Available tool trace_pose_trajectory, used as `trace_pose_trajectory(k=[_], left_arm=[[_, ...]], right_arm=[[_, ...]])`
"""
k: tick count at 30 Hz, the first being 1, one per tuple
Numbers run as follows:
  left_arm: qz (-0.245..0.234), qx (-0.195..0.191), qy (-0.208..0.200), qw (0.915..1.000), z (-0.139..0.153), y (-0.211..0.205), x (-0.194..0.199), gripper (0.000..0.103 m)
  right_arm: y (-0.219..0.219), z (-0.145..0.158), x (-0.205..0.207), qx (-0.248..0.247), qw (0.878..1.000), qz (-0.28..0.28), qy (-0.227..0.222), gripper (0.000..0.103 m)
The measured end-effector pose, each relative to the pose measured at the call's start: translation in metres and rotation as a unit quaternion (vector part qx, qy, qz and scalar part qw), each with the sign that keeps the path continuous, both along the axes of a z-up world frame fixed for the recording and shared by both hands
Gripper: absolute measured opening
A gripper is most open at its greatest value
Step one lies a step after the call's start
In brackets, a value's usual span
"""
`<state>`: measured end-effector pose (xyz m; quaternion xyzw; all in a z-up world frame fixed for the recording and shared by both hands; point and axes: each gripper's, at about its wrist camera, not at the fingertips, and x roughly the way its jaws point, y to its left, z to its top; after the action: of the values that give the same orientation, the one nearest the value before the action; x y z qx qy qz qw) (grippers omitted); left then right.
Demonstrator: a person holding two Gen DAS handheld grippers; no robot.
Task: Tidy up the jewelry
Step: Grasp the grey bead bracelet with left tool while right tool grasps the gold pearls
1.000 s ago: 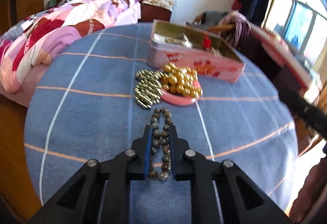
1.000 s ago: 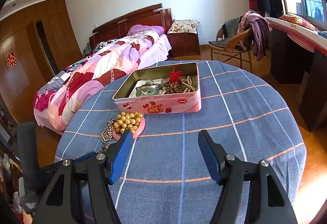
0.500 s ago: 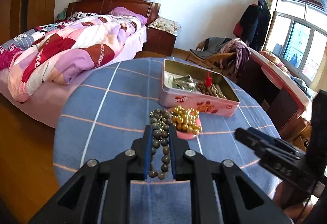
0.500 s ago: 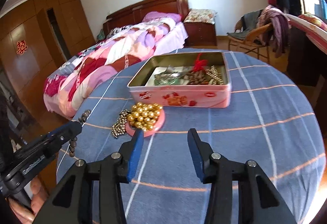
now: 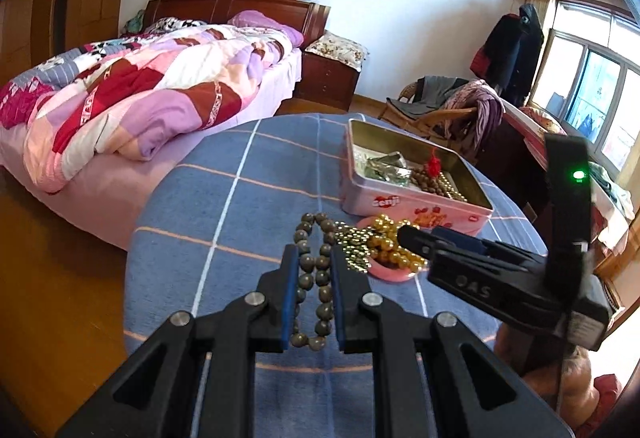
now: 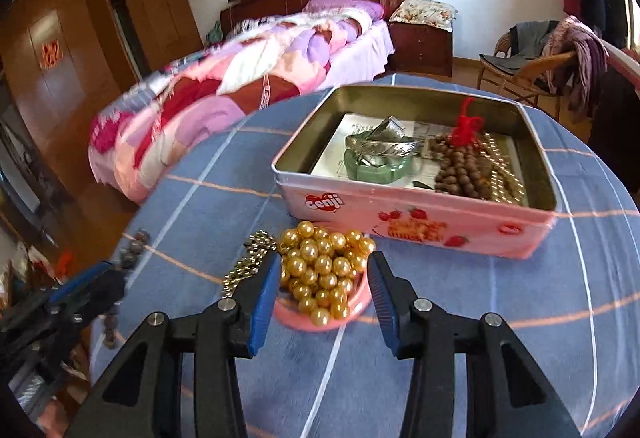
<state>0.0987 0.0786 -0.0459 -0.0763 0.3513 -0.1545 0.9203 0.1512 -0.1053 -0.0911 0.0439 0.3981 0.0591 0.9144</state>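
Observation:
My left gripper (image 5: 311,258) is shut on a string of dark brown beads (image 5: 316,270) and holds it lifted above the blue tablecloth. My right gripper (image 6: 324,270) is open, its blue pads on either side of a pink dish (image 6: 320,314) piled with gold pearls (image 6: 320,270). A small-bead gold chain (image 6: 248,262) lies left of the dish. The open pink tin (image 6: 400,214) behind it holds a green bangle, silver pieces, brown beads and a red tassel. The right gripper also shows in the left wrist view (image 5: 404,234).
The round table (image 6: 560,318) has a blue checked cloth. A bed with a pink quilt (image 5: 140,94) stands beyond its left edge. A chair with clothes (image 5: 452,106) and a desk stand at the right.
My left gripper has lifted the dark bead string off the cloth. My right gripper has moved forward and down, now straddling the pink dish of gold pearls, with its jaws narrowed.

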Motion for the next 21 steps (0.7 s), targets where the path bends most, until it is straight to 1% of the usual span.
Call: trace_pose_trajectory(k=[4,10,11,12,14,16,18,19,20,21], left_arm=[[0.004,-0.004,0.009,0.9999,-0.005,0.004,0.006,0.016],[0.006,-0.008,0.020,0.9997,-0.010,0.005,0.010,0.016],[0.006,-0.008,0.021,0.9997,-0.010,0.005,0.010,0.016],[0.006,-0.009,0.021,0.9997,-0.010,0.006,0.010,0.016],[0.007,-0.010,0.022,0.9997,-0.010,0.007,0.010,0.016],[0.008,-0.014,0.026,0.9995,-0.010,0.007,0.010,0.016],[0.009,-0.014,0.028,0.9995,-0.011,0.006,0.010,0.016],[0.008,-0.014,0.028,0.9995,-0.011,0.006,0.010,0.016],[0.008,-0.014,0.028,0.9995,-0.011,0.006,0.009,0.016],[0.008,-0.015,0.028,0.9994,-0.011,0.007,0.011,0.016]], right_arm=[[0.006,-0.010,0.014,0.003,1.000,0.019,0.014,0.046],[0.014,-0.011,0.016,-0.018,0.999,0.028,0.010,0.049],[0.014,-0.011,0.015,-0.020,0.999,0.029,0.011,0.051],[0.013,-0.012,0.012,-0.017,0.999,0.032,0.016,0.053],[0.008,-0.016,0.009,0.008,0.999,0.032,0.028,0.053],[0.004,-0.018,0.008,0.007,0.999,0.018,0.027,0.053],[0.002,-0.016,0.010,0.015,0.999,0.019,0.029,0.046],[0.001,-0.016,0.010,0.025,0.999,0.023,0.031,0.037],[-0.001,-0.015,0.010,0.035,0.999,0.025,0.032,0.030],[-0.001,-0.016,0.011,0.035,0.999,0.023,0.034,0.029]])
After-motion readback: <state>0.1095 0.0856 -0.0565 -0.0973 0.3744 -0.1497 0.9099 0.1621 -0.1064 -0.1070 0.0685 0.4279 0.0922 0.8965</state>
